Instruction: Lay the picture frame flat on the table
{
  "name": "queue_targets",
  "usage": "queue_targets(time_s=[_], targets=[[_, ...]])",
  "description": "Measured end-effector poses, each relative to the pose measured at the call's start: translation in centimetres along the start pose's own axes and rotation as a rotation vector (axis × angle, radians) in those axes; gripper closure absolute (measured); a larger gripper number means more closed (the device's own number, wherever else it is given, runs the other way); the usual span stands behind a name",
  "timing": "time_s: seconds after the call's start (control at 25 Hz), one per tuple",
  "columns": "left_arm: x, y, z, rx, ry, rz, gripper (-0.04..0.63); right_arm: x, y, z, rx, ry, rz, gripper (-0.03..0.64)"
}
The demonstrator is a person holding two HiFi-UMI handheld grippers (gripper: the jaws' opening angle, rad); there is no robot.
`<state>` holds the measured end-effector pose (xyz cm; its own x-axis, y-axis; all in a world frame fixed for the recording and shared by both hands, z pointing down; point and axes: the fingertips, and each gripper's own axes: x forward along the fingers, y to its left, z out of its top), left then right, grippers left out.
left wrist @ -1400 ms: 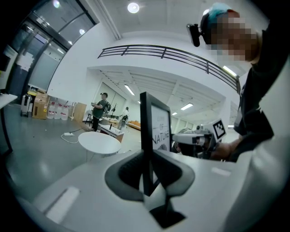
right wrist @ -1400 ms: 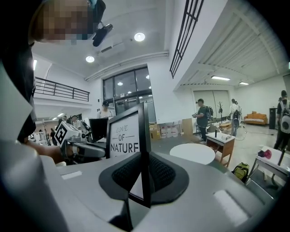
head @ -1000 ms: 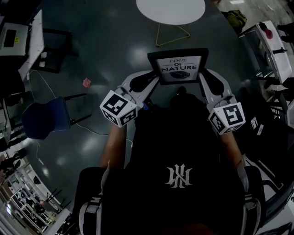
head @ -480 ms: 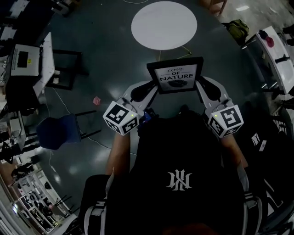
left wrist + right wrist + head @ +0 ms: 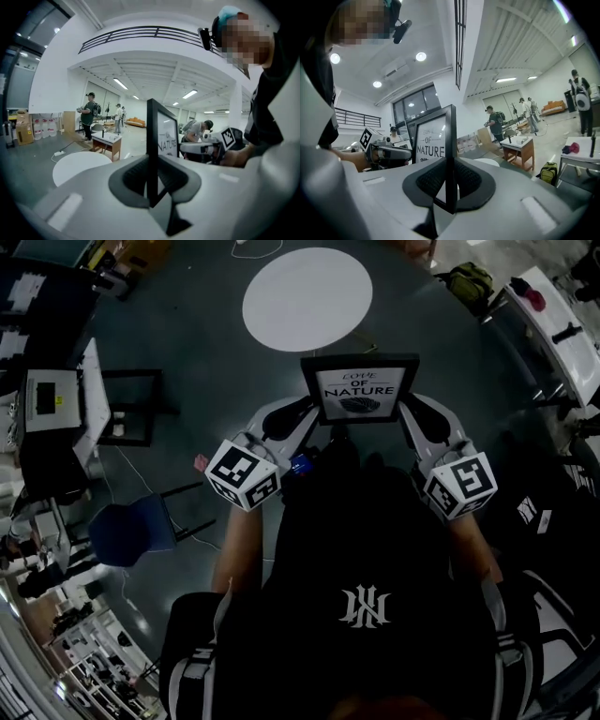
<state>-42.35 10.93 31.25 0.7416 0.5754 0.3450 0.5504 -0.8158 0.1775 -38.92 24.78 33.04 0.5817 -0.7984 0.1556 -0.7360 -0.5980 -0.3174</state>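
A black picture frame [image 5: 360, 389] with a white print reading "LOVE OF NATURE" is held up in the air in front of the person, its face toward the head camera. My left gripper [image 5: 314, 418] is shut on its left edge and my right gripper [image 5: 406, 416] on its right edge. In the left gripper view the frame [image 5: 159, 140] stands edge-on between the jaws. The right gripper view shows the frame [image 5: 433, 143] pinched the same way. A round white table [image 5: 307, 298] stands on the floor beyond the frame.
A blue chair [image 5: 131, 532] and a black-legged desk [image 5: 89, 409] are at the left. White tables [image 5: 548, 320] with items and a green bag [image 5: 469, 279] are at the right. Other people [image 5: 89, 115] stand far off in the hall.
The frame and both grippers have moved forward, closer to the round white table, which has slid further into view. Both grips are unchanged.
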Motion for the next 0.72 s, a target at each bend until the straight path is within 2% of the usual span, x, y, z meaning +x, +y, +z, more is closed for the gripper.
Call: queue_targets(time_s=[0.16, 0.36, 0.72], targets=[[1.4, -0.8, 0.7, 0.025, 0.019, -0.1, 0.543, -1.7, -0.7, 0.3, 0.028, -0.032, -0.099, 0.575], [8.4, -4.0, 1.4, 0.052, 0.026, -0.191, 0.543, -5.8, -6.7, 0.6, 0.034, -0.092, -0.176, 0.575], [17.0, -4.7, 2.1, 0.058, 0.065, -0.366, 0.543, -7.4, -13.7, 1.7, 0.047, -0.103, -0.348, 0.575]])
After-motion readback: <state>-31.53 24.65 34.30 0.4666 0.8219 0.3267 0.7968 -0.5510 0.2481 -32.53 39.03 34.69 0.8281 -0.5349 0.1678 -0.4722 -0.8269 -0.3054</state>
